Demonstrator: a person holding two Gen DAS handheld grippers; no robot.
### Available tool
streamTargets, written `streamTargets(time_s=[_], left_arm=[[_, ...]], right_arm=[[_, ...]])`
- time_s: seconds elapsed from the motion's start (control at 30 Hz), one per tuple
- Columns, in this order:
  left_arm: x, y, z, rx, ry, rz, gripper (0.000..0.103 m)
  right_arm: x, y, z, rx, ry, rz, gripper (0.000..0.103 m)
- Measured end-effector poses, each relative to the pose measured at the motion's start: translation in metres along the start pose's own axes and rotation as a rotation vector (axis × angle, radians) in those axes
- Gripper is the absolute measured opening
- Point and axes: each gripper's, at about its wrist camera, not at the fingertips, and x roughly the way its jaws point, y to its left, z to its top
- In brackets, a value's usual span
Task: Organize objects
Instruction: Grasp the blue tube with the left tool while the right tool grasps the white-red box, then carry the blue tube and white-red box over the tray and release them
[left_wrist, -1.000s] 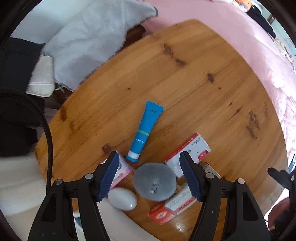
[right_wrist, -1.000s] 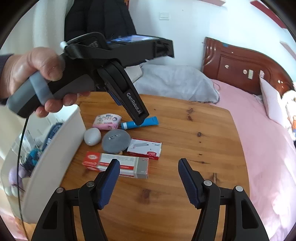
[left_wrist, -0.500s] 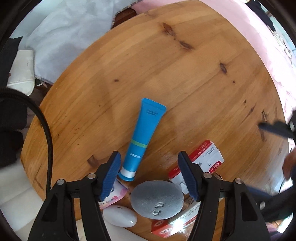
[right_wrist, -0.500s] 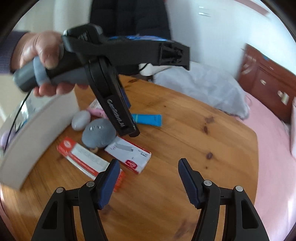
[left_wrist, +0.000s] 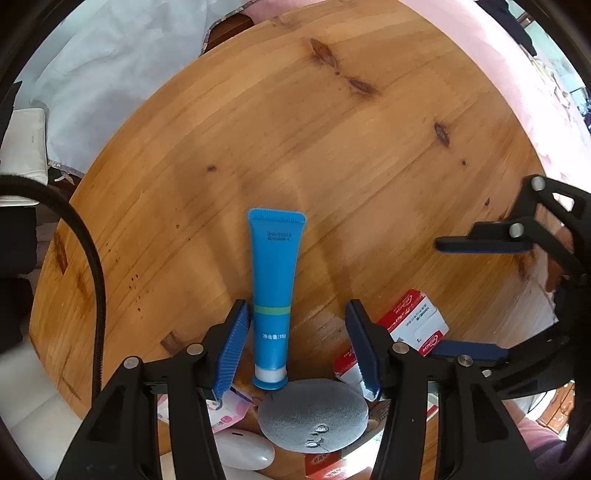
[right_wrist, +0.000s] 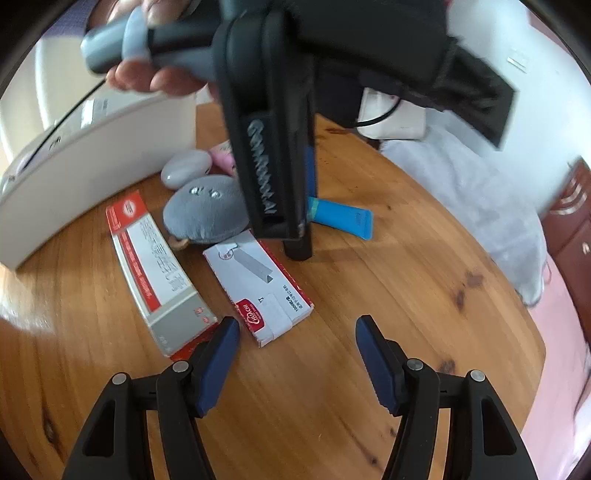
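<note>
Round wooden table carried everything; a white bin stood at its edge, beyond and left of the right gripper's jaws.

Left gripper pointed straight down at the table. Its jaws had just been closing, with the cap end of the blue tube between them; the left pad stood just beside the tube, the right pad was well clear, so no grip yet. The tube ran away from the jaws, crimped tail farthest.

Right gripper hung tilted, jaws open with nothing between them. The white-and-red box lay just ahead of them, toward the left jaw; the long red carton lay left of that, its near end beside the left jaw tip.

The grey round pad lay under the left jaws, touching or nearly touching the tube cap. The white pebble-shaped case and pink packet sat below the left jaw.

Judgement on handling: the tube looked light, soft-walled and smooth, so it would likely squash and slip under a hard squeeze. Best taken across the lower body near the stiff cap shoulder, with modest pressure. The boxes looked light and stiff, easy across the short sides. The grey pad looked soft and could get nudged when the tube lifts.
</note>
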Motion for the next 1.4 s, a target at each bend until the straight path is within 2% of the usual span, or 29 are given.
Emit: streamTargets(time_s=[0.2, 0.4, 0.43, 0.5, 0.53, 0.63, 0.83, 1.0, 1.07, 1.27, 1.4], left_arm=[[-0.004, -0.001, -0.006, 0.063, -0.015, 0.004, 0.051], [-0.009, 0.001, -0.016, 0.088, -0.044, 0.004, 0.038], [-0.010, 0.000, -0.017, 0.133, -0.045, 0.012, 0.035], [-0.011, -0.002, -0.022, 0.141, -0.053, 0.028, 0.028], [-0.011, -0.003, -0.023, 0.145, -0.055, 0.030, 0.024], [-0.013, -0.010, -0.029, 0.161, -0.051, 0.040, 0.021], [-0.017, -0.029, -0.039, 0.203, -0.055, 0.044, 0.020], [-0.036, -0.045, -0.045, 0.213, -0.087, 0.030, 0.020], [-0.048, -0.065, -0.030, 0.216, -0.101, 0.029, 0.020], [-0.091, -0.077, -0.052, 0.214, -0.149, -0.020, 0.020], [-0.106, -0.056, -0.053, 0.209, -0.170, -0.051, 0.020]], right_arm=[[0.008, -0.004, 0.010, -0.066, -0.009, 0.064, 0.066], [0.016, -0.008, 0.014, -0.091, -0.018, 0.180, 0.066], [0.017, -0.009, 0.014, -0.080, -0.013, 0.201, 0.066], [0.017, -0.009, 0.014, -0.068, -0.012, 0.215, 0.065], [0.016, -0.007, 0.014, -0.067, -0.010, 0.214, 0.063], [0.012, -0.004, 0.016, -0.059, 0.003, 0.208, 0.038], [-0.002, 0.009, 0.009, -0.032, 0.038, 0.084, 0.038], [-0.020, 0.011, -0.011, 0.068, 0.044, 0.000, 0.038], [-0.032, 0.013, -0.020, 0.119, 0.041, -0.036, 0.038], [-0.079, 0.026, -0.025, 0.321, -0.032, -0.139, 0.038], [-0.107, 0.043, -0.012, 0.420, -0.111, -0.180, 0.038]])
